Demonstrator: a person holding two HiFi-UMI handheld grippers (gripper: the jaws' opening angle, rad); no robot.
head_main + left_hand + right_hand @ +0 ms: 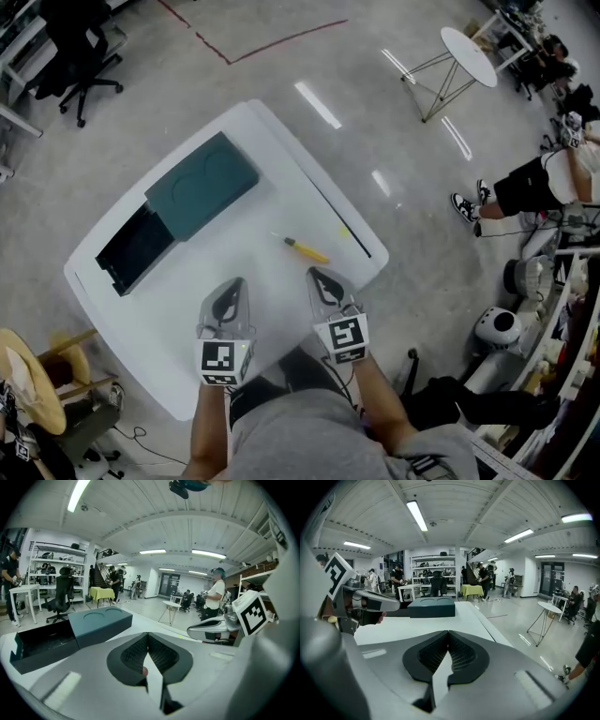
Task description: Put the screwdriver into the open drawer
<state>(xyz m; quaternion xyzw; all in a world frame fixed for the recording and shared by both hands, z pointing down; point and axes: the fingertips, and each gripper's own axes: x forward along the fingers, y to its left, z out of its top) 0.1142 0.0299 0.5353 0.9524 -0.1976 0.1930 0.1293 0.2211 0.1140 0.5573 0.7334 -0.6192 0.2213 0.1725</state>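
1. The left gripper and right gripper both have their jaws pressed together (nothing between them).
2. The screwdriver lies on the white table, near the right gripper at its 11 o'clock.
3. The open drawer is at the screwdriver's 9 o'clock, well apart.

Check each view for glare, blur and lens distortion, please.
Head view: sharp and evenly lit, screwdriver crisp, bright glare streaks on the floor. Left gripper view: heavy fisheye with black corners, left tongs soft up close. Right gripper view: same bowing, ceiling tubes blown out.
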